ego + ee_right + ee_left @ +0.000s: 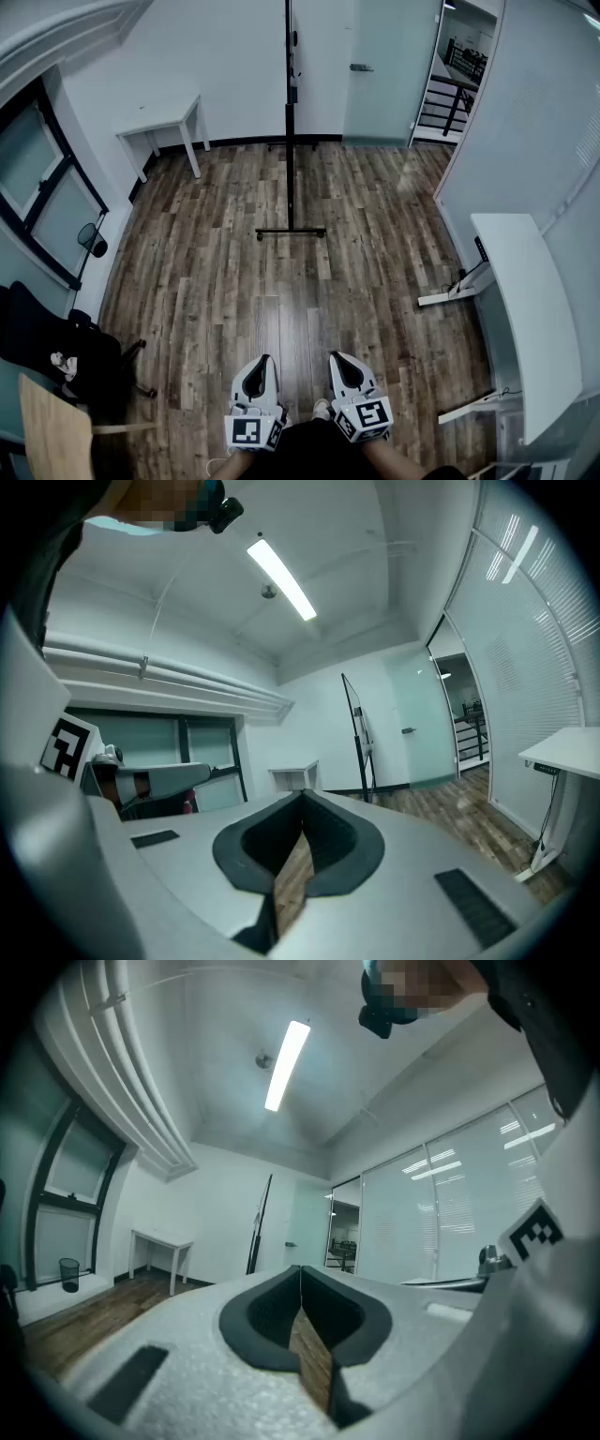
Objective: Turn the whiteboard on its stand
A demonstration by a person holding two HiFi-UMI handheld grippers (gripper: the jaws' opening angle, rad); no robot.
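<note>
The whiteboard (289, 103) stands edge-on to me on its black stand, far across the wooden floor, with the stand's foot bar (291, 232) on the boards. It shows as a thin dark upright in the left gripper view (260, 1224) and in the right gripper view (358, 731). My left gripper (262, 360) and right gripper (339, 357) are held side by side close to my body, several steps short of the board. Both point level towards it. The jaws of each meet at the tip, left gripper (300, 1267) and right gripper (302, 795), with nothing between them.
A small white table (164, 117) stands against the back-left wall. A long white desk (525, 309) runs along the right glass wall. A frosted door (389, 66) is behind the board. A black chair (56, 352) and a wire bin (92, 239) are at the left.
</note>
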